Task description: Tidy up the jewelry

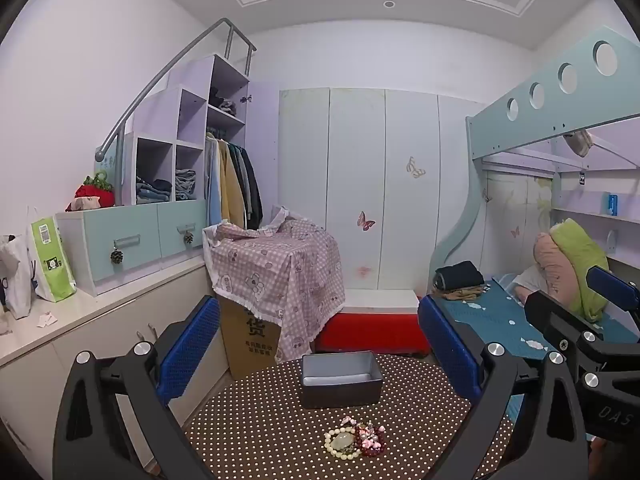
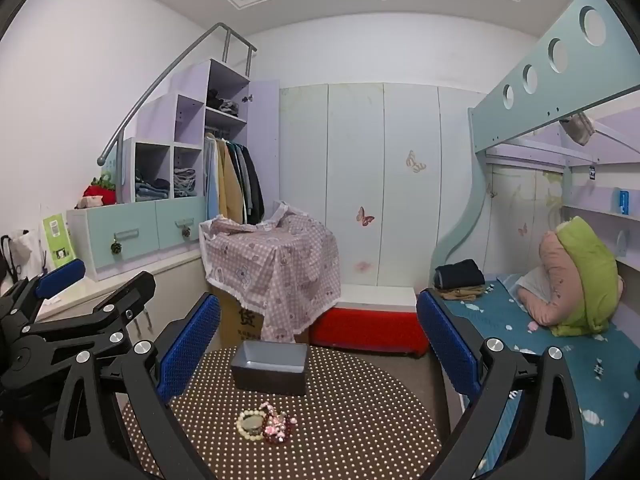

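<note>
Jewelry (image 1: 356, 442) lies in one small heap on the polka-dot table (image 1: 248, 420), none of it sorted or moved into a container as far as the views show. The left gripper (image 1: 320, 344) has its blue pads (image 1: 188, 344) spread wide apart with nothing between them; the right gripper (image 2: 316, 344) stands the same — pads (image 2: 186, 346) fully apart, empty, and touching nothing. Both point almost level over the table, well short of the heap.

The heap consists of a pale cream bead bracelet (image 1: 340, 442) around a light stone, touching a dark red bead strand (image 1: 372, 446) with pink pieces tangled in. Individual items beyond these cannot be separated at this size.

Beyond the heap, apart from it, sits a dark open box (image 1: 340, 380) — its interior appears empty.

Assessment: task not begun. All pieces remain to be picked up singly and placed, presumably into the box. Tangled strands may lift together.
</note>
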`<action>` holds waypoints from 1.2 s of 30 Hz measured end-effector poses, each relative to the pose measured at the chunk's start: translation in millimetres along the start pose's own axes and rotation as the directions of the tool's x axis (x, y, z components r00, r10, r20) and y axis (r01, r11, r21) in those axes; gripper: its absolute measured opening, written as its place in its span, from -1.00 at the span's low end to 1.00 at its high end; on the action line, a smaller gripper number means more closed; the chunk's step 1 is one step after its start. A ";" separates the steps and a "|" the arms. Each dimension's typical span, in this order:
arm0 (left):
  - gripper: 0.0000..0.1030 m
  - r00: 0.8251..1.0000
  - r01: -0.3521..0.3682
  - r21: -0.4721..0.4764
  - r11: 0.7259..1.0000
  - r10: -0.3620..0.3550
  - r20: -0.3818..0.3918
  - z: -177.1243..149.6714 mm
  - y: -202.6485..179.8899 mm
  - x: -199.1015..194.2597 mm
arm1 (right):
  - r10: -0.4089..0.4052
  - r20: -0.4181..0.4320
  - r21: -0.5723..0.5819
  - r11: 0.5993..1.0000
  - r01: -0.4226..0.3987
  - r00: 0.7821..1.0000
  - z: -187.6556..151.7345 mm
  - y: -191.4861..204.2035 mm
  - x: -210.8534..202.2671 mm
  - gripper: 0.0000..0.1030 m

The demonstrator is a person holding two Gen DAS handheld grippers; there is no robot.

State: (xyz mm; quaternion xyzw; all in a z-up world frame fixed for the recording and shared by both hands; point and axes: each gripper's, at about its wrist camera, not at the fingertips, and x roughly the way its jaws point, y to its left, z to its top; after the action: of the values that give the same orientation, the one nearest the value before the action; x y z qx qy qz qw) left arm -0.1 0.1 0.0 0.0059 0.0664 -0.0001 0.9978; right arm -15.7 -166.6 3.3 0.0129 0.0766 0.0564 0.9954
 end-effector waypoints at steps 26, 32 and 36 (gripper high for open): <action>0.87 1.000 0.000 0.005 1.000 0.001 -0.011 -2.9 1.9 2.5 | 0.001 -0.005 -0.001 1.000 -0.001 1.000 -1.0 1.7 1.4 0.85; 0.87 1.000 0.000 0.008 1.000 0.000 -0.011 -1.1 -1.5 1.6 | 0.002 -0.003 -0.001 1.000 -0.002 1.000 -1.4 1.8 1.4 0.85; 0.87 1.000 0.000 0.006 1.000 0.000 -0.013 -0.5 -0.7 1.8 | 0.002 -0.004 0.000 1.000 -0.002 1.000 -1.5 2.2 1.8 0.85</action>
State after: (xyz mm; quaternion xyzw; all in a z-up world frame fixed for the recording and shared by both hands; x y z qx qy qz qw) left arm 1.6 -0.6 -0.8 0.0089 0.0731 -0.0004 0.9973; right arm -14.5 -164.1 1.6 0.0128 0.0784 0.0573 0.9952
